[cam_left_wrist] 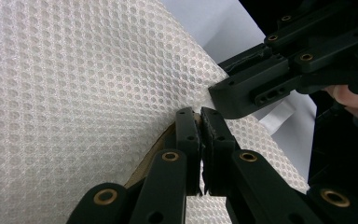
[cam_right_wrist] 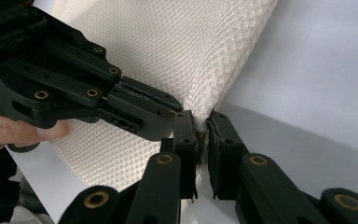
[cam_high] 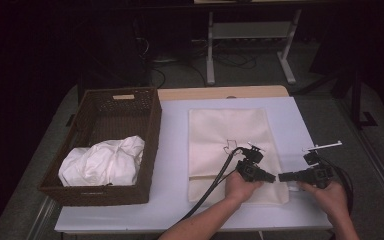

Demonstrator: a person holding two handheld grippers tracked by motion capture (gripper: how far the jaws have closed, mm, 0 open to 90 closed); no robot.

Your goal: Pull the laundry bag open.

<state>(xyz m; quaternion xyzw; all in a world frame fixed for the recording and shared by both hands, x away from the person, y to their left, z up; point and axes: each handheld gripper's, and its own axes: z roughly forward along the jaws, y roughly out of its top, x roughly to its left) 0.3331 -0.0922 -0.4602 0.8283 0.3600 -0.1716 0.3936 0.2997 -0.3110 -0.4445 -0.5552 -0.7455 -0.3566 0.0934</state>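
Observation:
A cream mesh bag lies flat on the white table, with a small dark outline drawn near its middle. Both grippers meet tip to tip at its lower right corner. My left gripper comes in from the left; in the left gripper view its jaws are pressed together on the bag's edge. My right gripper points left from the right hand; in the right gripper view its jaws pinch the bag's rim. Each gripper view also has the other gripper close beside the jaws.
A dark wicker basket stands on the left half of the table and holds a crumpled white cloth. A wooden strip runs along the table's far edge. Beyond it are a white metal stand and cables on the floor.

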